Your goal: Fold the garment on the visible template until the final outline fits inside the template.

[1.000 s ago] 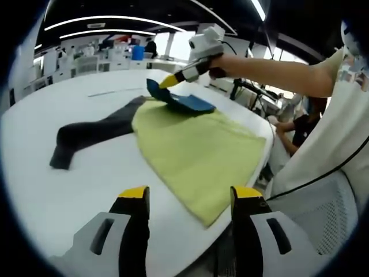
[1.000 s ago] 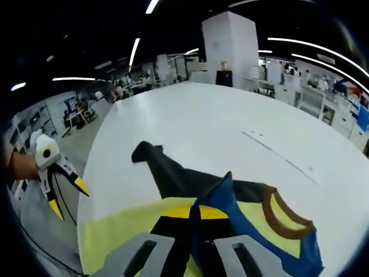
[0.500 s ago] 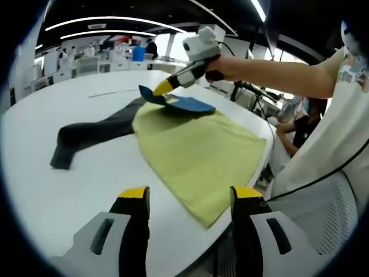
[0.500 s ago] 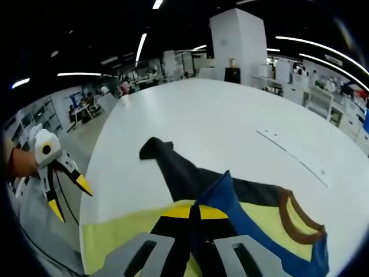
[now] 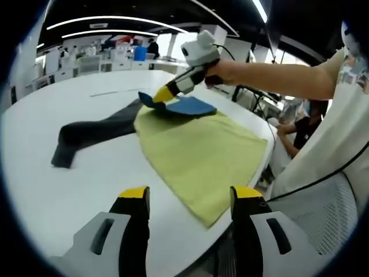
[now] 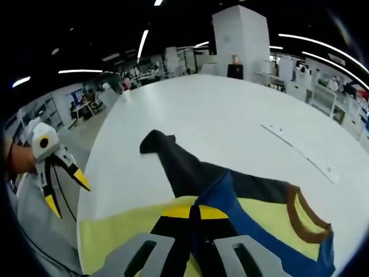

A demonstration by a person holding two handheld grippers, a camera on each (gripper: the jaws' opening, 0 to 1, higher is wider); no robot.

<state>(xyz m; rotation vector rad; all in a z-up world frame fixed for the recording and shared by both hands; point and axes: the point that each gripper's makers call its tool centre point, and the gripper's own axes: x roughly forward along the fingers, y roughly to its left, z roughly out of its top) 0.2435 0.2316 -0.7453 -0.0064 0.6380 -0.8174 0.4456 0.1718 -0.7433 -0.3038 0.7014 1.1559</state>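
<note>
On white table (image 5: 34,173), yellow-and-blue garment (image 5: 196,153), dark sleeve (image 5: 86,134) outstretched

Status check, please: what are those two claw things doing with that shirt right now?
Right gripper shut on garment's blue flap, lifting it. Left gripper open, off the table edge. Dark sleeve lies spread on white table. Nothing in the way.
</note>
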